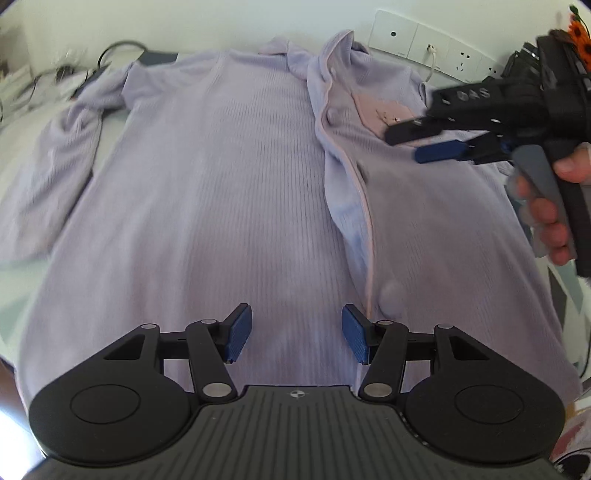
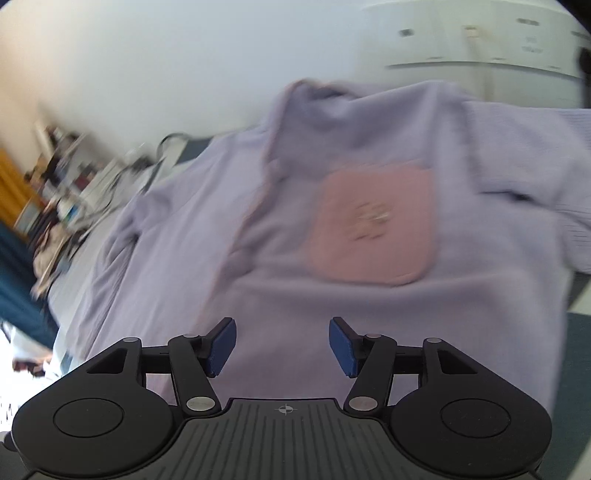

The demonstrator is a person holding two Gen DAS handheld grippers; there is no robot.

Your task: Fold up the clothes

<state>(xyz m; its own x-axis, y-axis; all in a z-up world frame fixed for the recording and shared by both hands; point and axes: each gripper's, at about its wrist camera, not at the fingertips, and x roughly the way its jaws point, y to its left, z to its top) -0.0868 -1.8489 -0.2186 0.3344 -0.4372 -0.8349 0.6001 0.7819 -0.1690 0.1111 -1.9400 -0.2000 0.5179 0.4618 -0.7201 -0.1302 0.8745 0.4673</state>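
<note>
A lilac ribbed button-up top [image 1: 221, 184] lies spread flat on the bed, collar at the far end. Its right front panel is folded over the middle and shows a pink chest pocket [image 1: 373, 110] [image 2: 369, 225]. The left sleeve [image 1: 55, 166] trails off to the left. My left gripper [image 1: 297, 334] hovers open over the lower part of the top, with nothing between its blue pads. My right gripper [image 1: 406, 146] [image 2: 282, 345], held by a hand [image 1: 546, 221], hangs open above the cloth [image 2: 332, 314] just below the pocket, gripping nothing.
White wall sockets [image 1: 424, 44] with a plugged cable sit behind the collar. Cables and clutter [image 1: 66, 74] lie at the far left of the bed [image 1: 14, 129]. Orange flowers [image 1: 580, 33] stand at the top right. A cluttered shelf [image 2: 66, 184] is blurred at the left.
</note>
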